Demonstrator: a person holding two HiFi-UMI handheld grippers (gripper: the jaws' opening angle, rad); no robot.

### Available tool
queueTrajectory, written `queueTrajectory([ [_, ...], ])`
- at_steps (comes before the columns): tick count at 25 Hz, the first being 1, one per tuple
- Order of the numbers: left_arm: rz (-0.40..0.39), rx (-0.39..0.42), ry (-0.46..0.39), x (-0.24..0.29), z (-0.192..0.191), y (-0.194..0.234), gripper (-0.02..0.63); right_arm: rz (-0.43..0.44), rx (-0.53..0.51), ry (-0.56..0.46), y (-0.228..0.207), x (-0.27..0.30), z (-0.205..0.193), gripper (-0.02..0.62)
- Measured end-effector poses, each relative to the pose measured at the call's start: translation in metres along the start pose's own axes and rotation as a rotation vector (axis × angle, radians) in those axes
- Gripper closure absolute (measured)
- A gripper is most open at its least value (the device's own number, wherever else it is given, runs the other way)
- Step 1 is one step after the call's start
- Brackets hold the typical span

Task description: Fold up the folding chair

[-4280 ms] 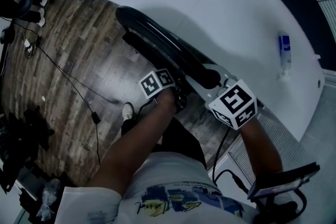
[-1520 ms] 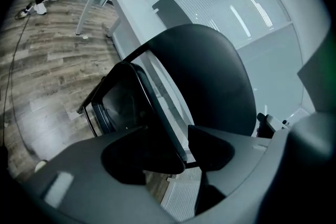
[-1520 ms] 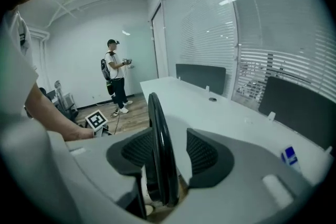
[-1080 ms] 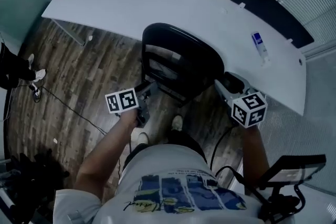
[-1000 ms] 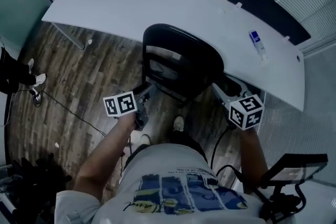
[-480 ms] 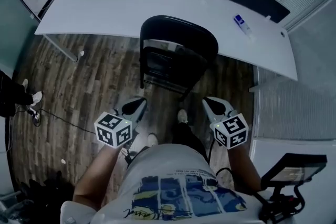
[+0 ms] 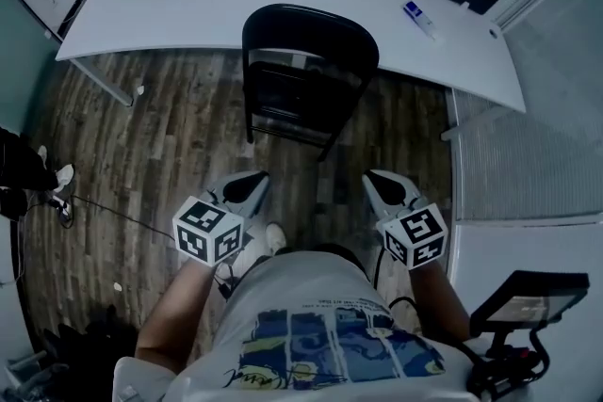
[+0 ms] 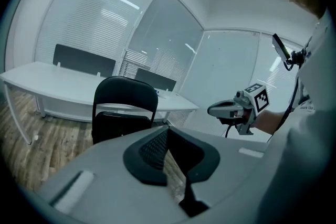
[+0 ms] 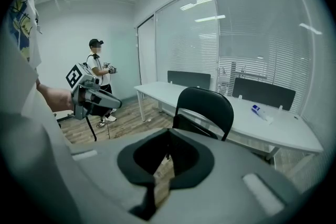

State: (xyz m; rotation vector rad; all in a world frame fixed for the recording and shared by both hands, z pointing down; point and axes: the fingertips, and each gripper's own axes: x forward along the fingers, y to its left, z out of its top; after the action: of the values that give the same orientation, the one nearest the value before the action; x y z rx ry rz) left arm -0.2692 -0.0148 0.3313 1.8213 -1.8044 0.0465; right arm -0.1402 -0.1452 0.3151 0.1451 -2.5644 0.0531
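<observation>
Head view shows left gripper (image 7: 256,180) and right gripper (image 7: 372,179) with jaws closed and empty, well clear of the apparently folded folding chair (image 7: 306,61), so any retreat should avoid nudging it.

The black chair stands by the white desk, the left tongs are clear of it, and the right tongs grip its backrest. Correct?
No: the right tongs are also clear of the chair, shut on nothing, as the head view shows. The rest holds.

Wood-plank floor (image 7: 179,108) carries black folding chair (image 7: 306,61) upright just before the white curved desk (image 7: 188,5); desk holds one blue-white tube (image 7: 419,17) near its right end.
</observation>
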Motion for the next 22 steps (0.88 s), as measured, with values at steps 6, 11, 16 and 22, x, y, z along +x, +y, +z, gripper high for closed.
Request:
queueTrajectory([
  [6,-0.029,0.044,0.011,-0.018,-0.011,-0.048,0.601,0.002,-0.012,-0.023,0.035,-0.046,-0.015,0.594],
  [11,-0.032,0.065,0.019,-0.037,-0.025,-0.089,0.601,-0.011,0.001,-0.034,0.052,-0.091,-0.037,0.594],
  [16,-0.011,0.062,0.019,-0.062,-0.046,-0.124,0.601,0.005,0.023,-0.044,0.073,-0.129,-0.064,0.594],
  [22,0.031,0.026,0.026,-0.107,-0.074,-0.147,0.6,0.047,0.045,-0.07,0.116,-0.155,-0.084,0.594],
])
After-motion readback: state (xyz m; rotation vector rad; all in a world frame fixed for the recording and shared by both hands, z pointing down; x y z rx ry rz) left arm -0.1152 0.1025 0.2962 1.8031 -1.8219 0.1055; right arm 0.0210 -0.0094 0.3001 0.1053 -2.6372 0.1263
